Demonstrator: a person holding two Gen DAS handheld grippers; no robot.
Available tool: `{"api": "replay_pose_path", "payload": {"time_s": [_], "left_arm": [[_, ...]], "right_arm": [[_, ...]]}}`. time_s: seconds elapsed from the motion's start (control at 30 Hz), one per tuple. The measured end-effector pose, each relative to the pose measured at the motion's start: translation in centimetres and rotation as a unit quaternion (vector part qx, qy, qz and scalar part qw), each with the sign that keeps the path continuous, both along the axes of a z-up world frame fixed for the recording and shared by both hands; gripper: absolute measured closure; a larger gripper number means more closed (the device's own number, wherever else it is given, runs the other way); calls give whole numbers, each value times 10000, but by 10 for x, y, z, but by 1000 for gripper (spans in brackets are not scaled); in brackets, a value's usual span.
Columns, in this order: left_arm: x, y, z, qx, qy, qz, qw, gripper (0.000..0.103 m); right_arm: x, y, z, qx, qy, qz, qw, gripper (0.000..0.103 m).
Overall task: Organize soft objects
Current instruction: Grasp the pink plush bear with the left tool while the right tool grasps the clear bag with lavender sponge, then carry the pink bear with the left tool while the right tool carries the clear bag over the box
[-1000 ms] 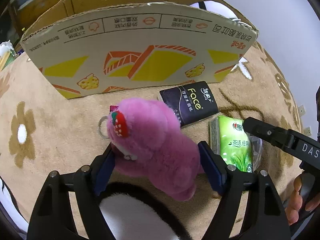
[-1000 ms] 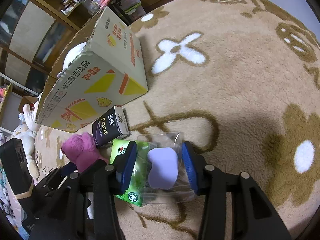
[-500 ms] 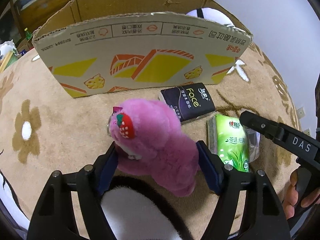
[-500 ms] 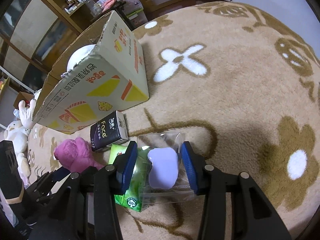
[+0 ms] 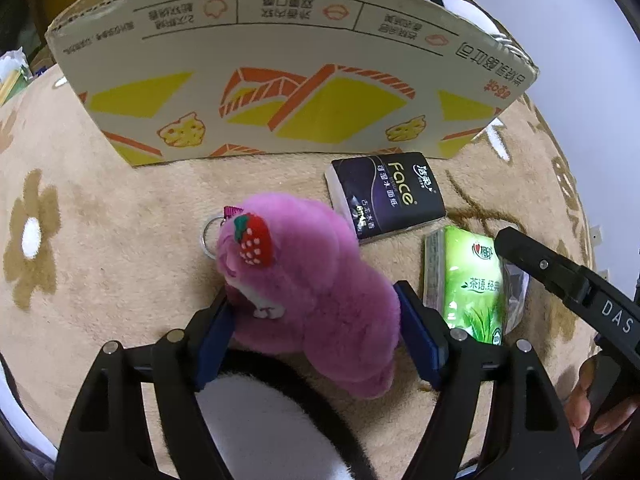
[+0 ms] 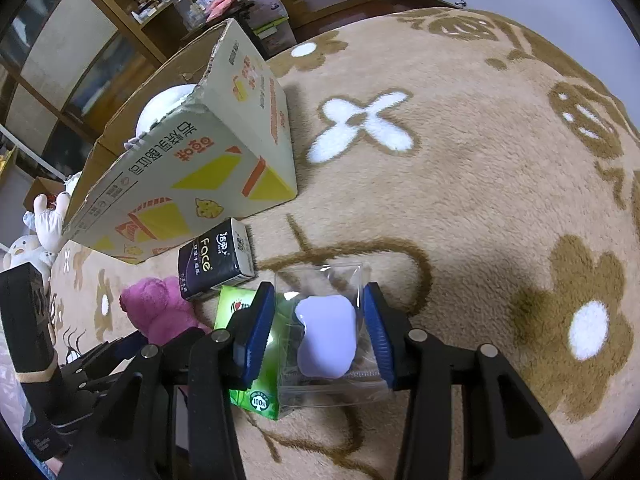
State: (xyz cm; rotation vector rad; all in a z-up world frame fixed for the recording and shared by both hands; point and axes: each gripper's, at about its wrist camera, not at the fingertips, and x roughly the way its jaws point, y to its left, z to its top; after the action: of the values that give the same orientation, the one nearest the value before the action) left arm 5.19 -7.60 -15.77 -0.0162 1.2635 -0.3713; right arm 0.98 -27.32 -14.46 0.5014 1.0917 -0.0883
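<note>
1. Nearest in the left wrist view, the left gripper (image 5: 316,340) is clamped on the pink plush toy (image 5: 312,292): its blue pads press into the fur on both flanks. The toy sits low over the beige rug (image 5: 120,220), head toward the box, with a strawberry patch and a key ring at its top.
2. The plush looks light and very squashy, so it will give under the pads. The thick middle of the body is the sound place to hold it; the ring and the limbs would likely slip.
3. The right gripper (image 6: 320,332) is closed on a clear plastic bag (image 6: 332,280) holding a pale lilac soft piece (image 6: 326,336). The film looks slick and crinkly, so pinching across the lilac piece is probably surer than pinching bare film.
4. Both grippers tilt steeply down toward the rug, side by side; fingers of one hand (image 5: 588,412) show at the left view's edge.
5. Just beyond lie a green tissue pack (image 5: 476,280) and a dark tissue pack (image 5: 388,196).
6. Farthest stands the open cardboard box (image 5: 280,80), the likely destination.
</note>
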Motion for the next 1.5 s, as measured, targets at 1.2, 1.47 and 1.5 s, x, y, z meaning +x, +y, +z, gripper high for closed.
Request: {"api": "replay_pose_path", "payload": {"time_s": [1.2,1.47,1.5], "left_arm": [[-51,17,123,545,-2529,259,9656,39],[-41,31,160,541,-3202,390,9450,39],[-39,32,164,536,-3255,389,9432,38]], "right_arm": [[-20,36,104,-1106,-2149,402,9695,56],[-5,46,129,-1302,-2597,574,9551,56],[-2,47,131,-1314,-2637,592,9538,56]]}}
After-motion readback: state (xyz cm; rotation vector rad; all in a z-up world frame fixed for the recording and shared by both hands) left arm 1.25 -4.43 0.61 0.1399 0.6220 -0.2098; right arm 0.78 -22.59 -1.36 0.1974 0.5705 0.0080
